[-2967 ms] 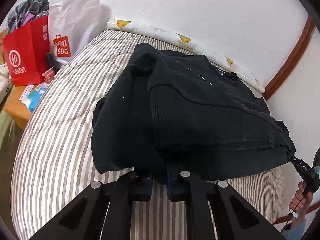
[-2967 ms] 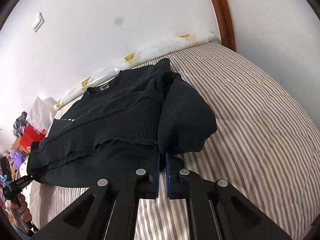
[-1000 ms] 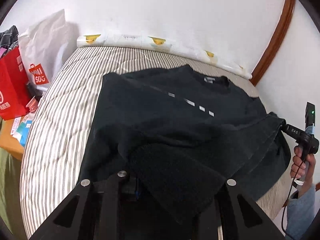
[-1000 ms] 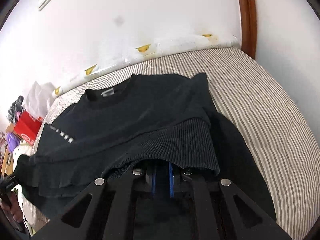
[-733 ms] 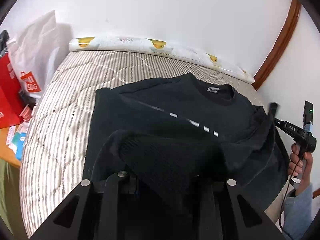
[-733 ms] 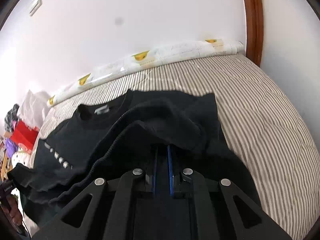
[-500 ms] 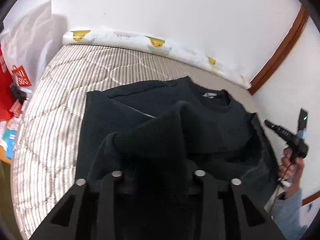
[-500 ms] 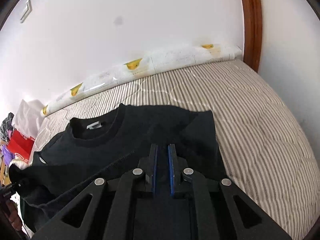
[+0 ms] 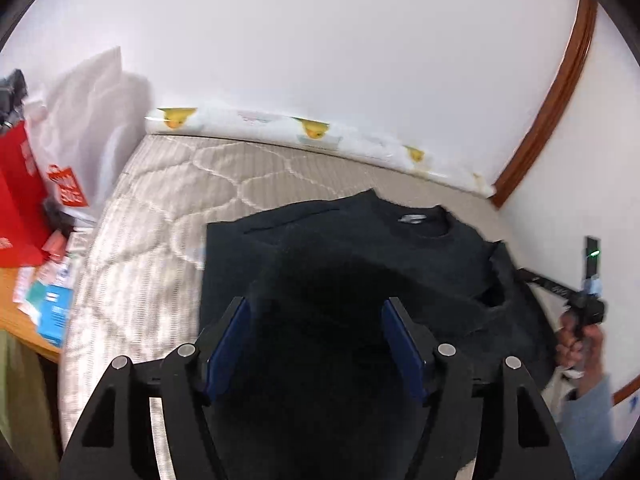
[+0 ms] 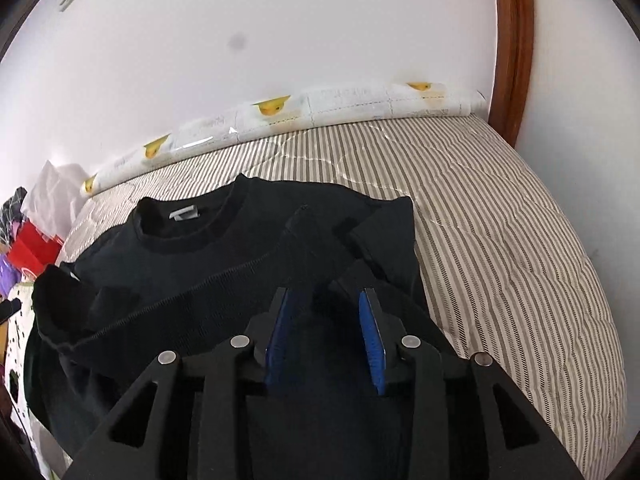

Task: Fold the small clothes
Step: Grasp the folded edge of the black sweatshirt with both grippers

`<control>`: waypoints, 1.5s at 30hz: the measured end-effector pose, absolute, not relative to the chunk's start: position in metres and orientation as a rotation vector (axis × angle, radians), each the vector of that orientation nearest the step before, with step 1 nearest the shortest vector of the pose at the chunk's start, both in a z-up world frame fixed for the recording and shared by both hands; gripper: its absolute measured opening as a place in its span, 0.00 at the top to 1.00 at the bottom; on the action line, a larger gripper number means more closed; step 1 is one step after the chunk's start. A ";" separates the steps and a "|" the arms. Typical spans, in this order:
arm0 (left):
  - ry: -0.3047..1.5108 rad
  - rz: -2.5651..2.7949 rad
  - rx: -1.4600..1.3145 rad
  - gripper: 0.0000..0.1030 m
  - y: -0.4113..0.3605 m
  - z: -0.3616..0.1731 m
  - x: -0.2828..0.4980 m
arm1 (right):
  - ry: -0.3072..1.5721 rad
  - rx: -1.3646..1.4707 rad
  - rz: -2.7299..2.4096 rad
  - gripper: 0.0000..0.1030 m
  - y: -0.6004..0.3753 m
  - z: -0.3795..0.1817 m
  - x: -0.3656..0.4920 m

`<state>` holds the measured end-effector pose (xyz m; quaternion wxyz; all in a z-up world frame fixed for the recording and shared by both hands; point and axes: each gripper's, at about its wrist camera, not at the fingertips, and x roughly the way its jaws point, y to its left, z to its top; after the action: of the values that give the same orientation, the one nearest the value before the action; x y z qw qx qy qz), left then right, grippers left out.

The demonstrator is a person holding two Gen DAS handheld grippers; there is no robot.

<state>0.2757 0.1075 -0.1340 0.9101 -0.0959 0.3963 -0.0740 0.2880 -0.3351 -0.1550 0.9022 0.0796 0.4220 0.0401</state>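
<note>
The black sweater (image 10: 224, 264) lies on the striped mattress (image 10: 500, 248), lower part folded up, collar label visible. Both the left gripper (image 9: 316, 336) and the right gripper (image 10: 326, 320) are opening, pads off the cloth.

Sweater (image 10: 224, 280): black knitted cloth, matt, with a ribbed collar and a ribbed band across the folded part.

Bed (image 10: 500, 240): quilted cloth cover, striped, matt, stitched in curved lines.

Roll (image 10: 320, 110) along the wall: white sheet with a glossy, plastic-like sheen and printed yellow figures.

Left gripper (image 9: 318, 328) and right gripper (image 10: 326, 314): black matt plastic bodies, bright metal screw heads, blue pads.

Door frame (image 10: 514, 40): brown wood, slight gloss.

Wall (image 9: 320, 40): white, smooth, matt.

Red bag (image 9: 18, 200): smooth paper.

White bag (image 9: 84, 120): thin, crinkled, plastic-like.
</note>
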 end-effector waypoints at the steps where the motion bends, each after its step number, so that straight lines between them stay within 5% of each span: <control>1: 0.827 -0.129 -0.179 0.36 0.108 -0.137 0.278 | 0.873 0.159 0.083 0.57 -0.336 -0.155 0.287; 13: 0.903 -0.147 -0.123 0.44 0.116 -0.165 0.335 | 0.905 0.097 0.068 0.54 -0.337 -0.166 0.323; 16: 0.936 -0.158 -0.136 0.57 0.115 -0.175 0.347 | 0.916 0.117 0.083 0.54 -0.339 -0.173 0.335; 18: 0.953 -0.163 -0.139 0.82 0.112 -0.180 0.352 | 0.921 0.123 0.102 0.55 -0.337 -0.176 0.342; 21: 0.916 -0.132 -0.132 0.91 0.112 -0.177 0.351 | 0.910 0.078 0.122 0.85 -0.325 -0.178 0.348; 26: 0.826 -0.091 -0.216 0.93 0.134 -0.161 0.348 | 0.719 0.125 0.054 0.89 -0.347 -0.140 0.335; 27: 0.826 -0.083 -0.221 0.93 0.135 -0.161 0.350 | 0.703 0.164 0.063 1.00 -0.358 -0.134 0.336; 38: 0.893 -0.049 -0.223 0.93 0.132 -0.182 0.371 | 0.833 0.264 0.056 0.96 -0.388 -0.150 0.357; 42: 0.900 -0.047 -0.207 0.93 0.131 -0.182 0.369 | 0.857 0.211 0.129 0.74 -0.372 -0.158 0.353; 45: 0.906 -0.042 -0.178 0.93 0.127 -0.180 0.367 | 0.879 0.176 0.156 0.67 -0.359 -0.165 0.351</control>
<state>0.3674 0.1265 -0.1804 0.8951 -0.0859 0.4371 -0.0205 0.3511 -0.3592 -0.1652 0.8984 0.0848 0.4243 0.0755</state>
